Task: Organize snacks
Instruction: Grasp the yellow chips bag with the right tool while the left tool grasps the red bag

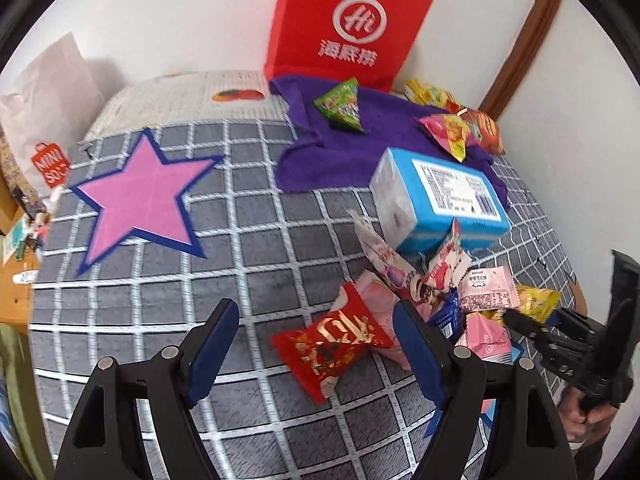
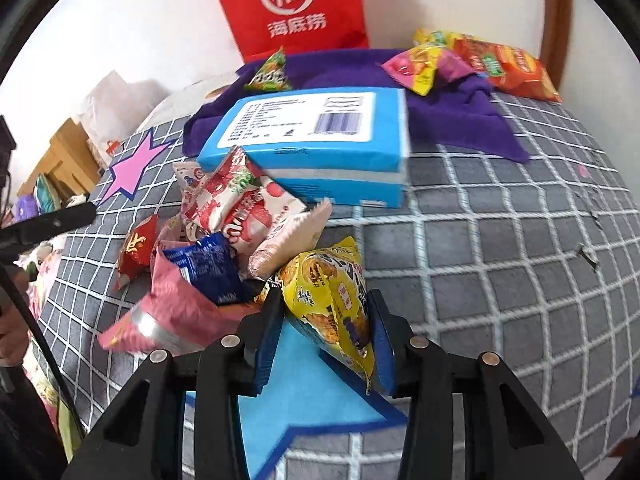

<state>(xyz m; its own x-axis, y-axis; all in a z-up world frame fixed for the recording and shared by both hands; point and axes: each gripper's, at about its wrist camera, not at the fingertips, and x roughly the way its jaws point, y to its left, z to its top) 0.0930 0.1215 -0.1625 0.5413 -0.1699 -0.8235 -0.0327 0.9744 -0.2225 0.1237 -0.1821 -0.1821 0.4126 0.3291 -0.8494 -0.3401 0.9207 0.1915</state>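
The right gripper (image 2: 324, 336) has its jaws clamped on a crinkly yellow snack bag (image 2: 332, 304). The left gripper (image 1: 316, 344) has its jaws apart, with a shiny red snack packet (image 1: 332, 344) between them. The yellow bag could slip out because it is puffy and slick.

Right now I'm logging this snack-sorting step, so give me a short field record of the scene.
surface: grey checked cover
left gripper: open, above the red snack packet
right gripper: shut on the yellow snack packet
pile: mixed packets in front of the blue box
purple cloth: holds a green packet
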